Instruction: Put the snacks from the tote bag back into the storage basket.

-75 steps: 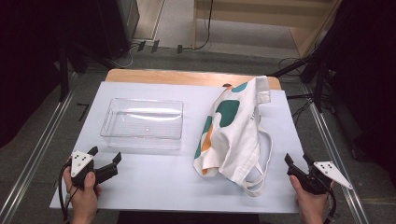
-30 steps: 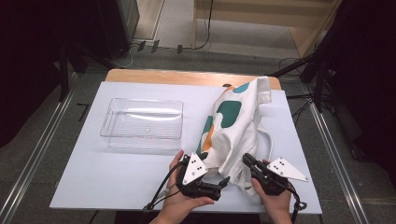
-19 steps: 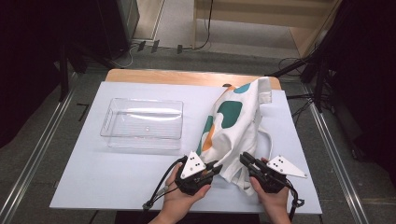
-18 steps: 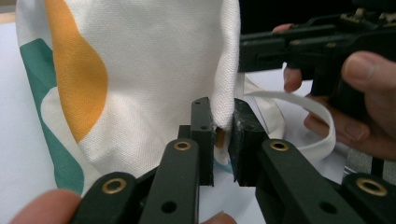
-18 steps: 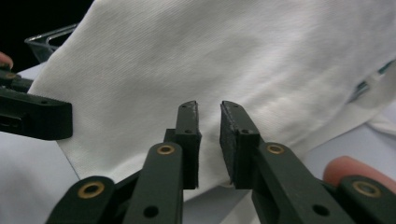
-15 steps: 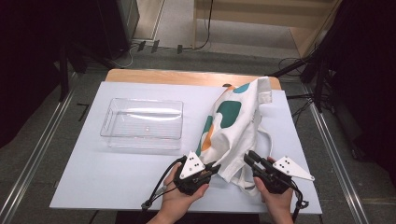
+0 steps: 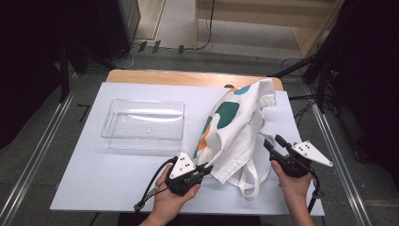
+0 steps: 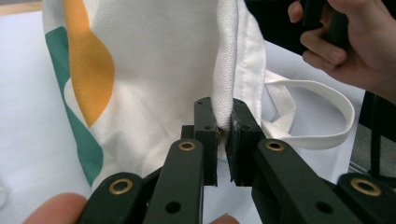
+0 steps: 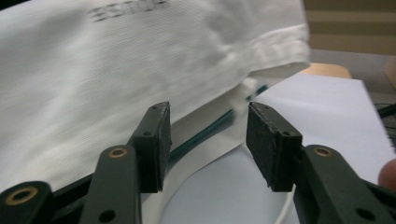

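At bag [image 7: 237,132] hem, left tool [image 8: 223,135] clamped, right tool [image 9: 208,142] wide apart

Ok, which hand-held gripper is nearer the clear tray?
Left. The left hand-held gripper sits just in front of the tray, clamped on the bag; the right hand-held gripper is beyond the bag.

Lab: black curtains [image 7: 28,70], floor cables [image 7: 155,47], rail-framed table [image 7: 141,179]

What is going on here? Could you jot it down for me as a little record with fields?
surface: white table
bag: white tote bag with teal and orange patches, lying flat
container: clear plastic bin, left of the bag, apart from it
left gripper: jaws pinching the bag's hem
right gripper: jaws apart, beside the bag's right edge, gripping nothing
handles: white straps trailing toward the person
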Available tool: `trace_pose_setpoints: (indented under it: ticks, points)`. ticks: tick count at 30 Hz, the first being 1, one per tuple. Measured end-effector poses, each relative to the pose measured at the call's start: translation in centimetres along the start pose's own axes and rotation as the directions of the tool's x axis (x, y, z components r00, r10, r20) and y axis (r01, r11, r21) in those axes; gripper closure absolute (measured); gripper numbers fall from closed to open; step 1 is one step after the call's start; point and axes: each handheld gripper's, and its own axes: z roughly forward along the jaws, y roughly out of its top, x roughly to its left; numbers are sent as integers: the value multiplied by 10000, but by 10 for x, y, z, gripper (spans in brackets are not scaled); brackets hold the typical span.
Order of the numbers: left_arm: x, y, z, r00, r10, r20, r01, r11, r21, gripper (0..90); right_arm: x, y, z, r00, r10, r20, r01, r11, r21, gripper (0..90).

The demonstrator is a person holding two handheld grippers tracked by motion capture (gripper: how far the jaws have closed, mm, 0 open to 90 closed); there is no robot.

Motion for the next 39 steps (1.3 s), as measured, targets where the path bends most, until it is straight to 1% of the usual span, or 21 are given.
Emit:
trace_pose_setpoints:
  ticks: [1,2,4,7,11,15,16,17,21,23,25,27,29,30,32,33,34,35,37,38,39]
  points:
    - [2,-1,-2,10000,-10,-32,10,10000,24,849,-7,5,8,9996,130,241,-131,9999,21,478]
    - [2,-1,-2,10000,-10,-32,10,10000,24,850,-7,5,8,9996,130,241,-131,9999,21,478]
    - [5,-3,-4,10000,-19,-93,19,10000,56,850,-16,14,22,9991,246,347,-250,9996,113,445]
    - [7,-6,-6,9997,-165,-168,167,9998,63,850,-26,21,36,9968,335,725,-354,9990,258,428]
    - [10,-10,-7,9993,-240,-294,246,9995,187,850,-41,31,49,9933,629,969,-651,9977,196,400]
    - [13,-12,-9,9986,-312,-428,324,9991,272,850,-57,36,62,9911,1084,776,-1108,9935,264,364]
    - [13,-12,-9,9986,-312,-428,324,9991,272,850,-57,36,62,9911,1084,776,-1108,9935,264,364]
    - [14,-13,-10,9982,-375,-474,390,9988,300,850,-62,38,69,9908,1129,744,-1159,9926,366,341]
    - [17,-16,-10,9979,-449,-475,466,9983,363,851,-70,40,86,9913,1089,740,-1151,9897,854,301]
    - [17,-17,-11,9977,-437,-515,456,9982,378,851,-71,42,94,9933,852,787,-930,9905,1014,279]
    - [19,-17,-12,9978,-417,-519,438,9982,416,852,-72,45,101,9942,850,660,-916,9902,1053,267]
    - [19,-18,-12,9979,-443,-479,465,9979,445,852,-76,48,107,9932,1030,539,-1084,9880,1096,258]
    - [19,-18,-13,9981,-437,-435,457,9979,469,852,-82,50,112,9896,1419,244,-1438,9826,1177,262]
    - [19,-18,-13,9981,-437,-435,457,9979,469,853,-85,50,115,9891,1465,169,-1475,9816,1213,287]
    - [19,-19,-13,9983,-401,-420,419,9981,442,853,-87,50,118,9884,1507,-166,-1466,9780,1485,414]
    - [19,-19,-14,9984,-404,-407,422,9982,437,853,-85,49,117,9919,1239,-284,-1185,9820,1472,506]
    - [19,-19,-14,9984,-404,-407,422,9982,437,853,-83,48,115,9959,902,-76,-882,9860,1415,609]
    - [19,-19,-15,9984,-382,-425,400,9984,407,853,-82,47,113,9967,805,-41,-792,9871,1389,709]
    - [18,-18,-16,9983,-404,-412,418,9985,345,854,-80,45,104,9964,838,94,-843,9908,1058,762]
    - [18,-18,-16,9983,-404,-412,418,9985,345,854,-80,45,104,9964,838,94,-843,9908,1058,762]
    - [17,-18,-17,9984,-412,-399,424,9986,305,854,-79,44,98,9968,767,219,-783,9934,844,771]
